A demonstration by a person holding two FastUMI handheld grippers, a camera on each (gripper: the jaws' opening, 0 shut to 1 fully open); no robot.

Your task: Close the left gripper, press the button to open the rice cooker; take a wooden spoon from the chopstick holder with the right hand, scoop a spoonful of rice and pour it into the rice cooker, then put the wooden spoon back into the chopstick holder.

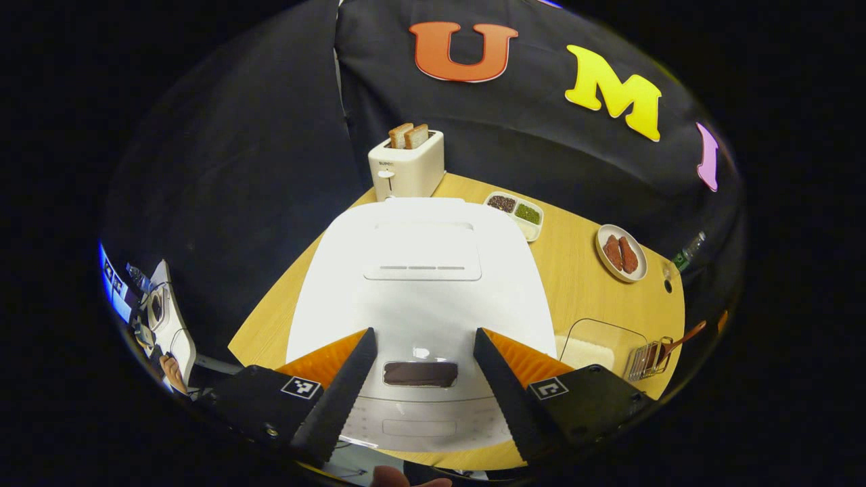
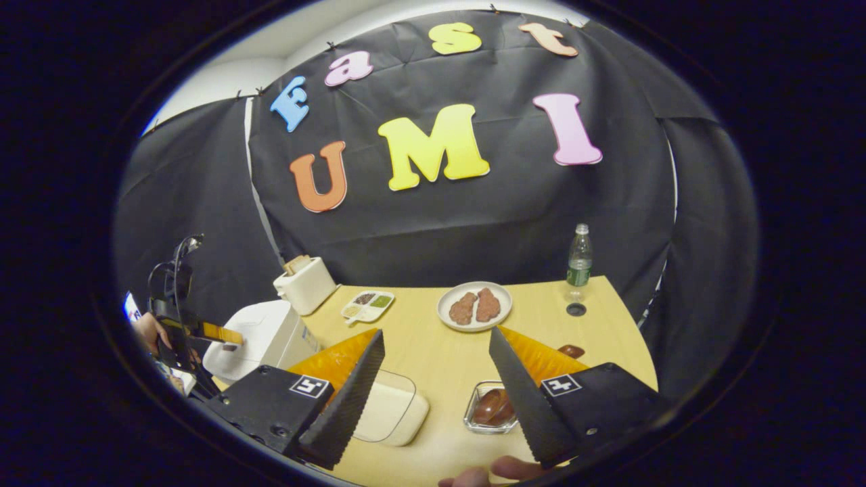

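item: left tool [image 1: 419, 379], black two-finger with orange ribbed backs. state: fingers spread wide, holding nothing, hovering over the front of the cooker lid.

item: white rounded-square plastic rice cooker [image 1: 423, 270], lid down, at the left end of the light wooden table [image 1: 582, 284]. a dark oblong panel [image 1: 419, 373] sits at the lid's front edge, framed between the two fingers; whether this is the release button or a display cannot be told. a pale recessed bar [image 1: 419, 427] lies just below it.

item: right tool [image 2: 436, 385], same make. state: wide open, empty, held above the near edge of the table.

item: long-handled brown wooden spoon [image 1: 680, 338], handle leaning out of the wire chopstick holder [image 1: 646, 362] near the table's right near corner.

item: clear square container of white rice [image 1: 588, 348], just beside the holder, between it and the cooker.

step in hand, as judged: closing the left tool, not yet done. advice: bring the fingers fully together first so the tips form one blunt point; an open pair would straddle the button and press nothing. then centre that point on the button and push straight down, not at a slant, lest it skid on the glossy lid. keep the tool clear of the lid's likely upward swing.

also present: cream toaster with two slices [image 1: 407, 162]; white divided dish of grains [image 1: 515, 213]; white plate with two brown pieces [image 1: 621, 253]; a plastic bottle [image 2: 579, 260].
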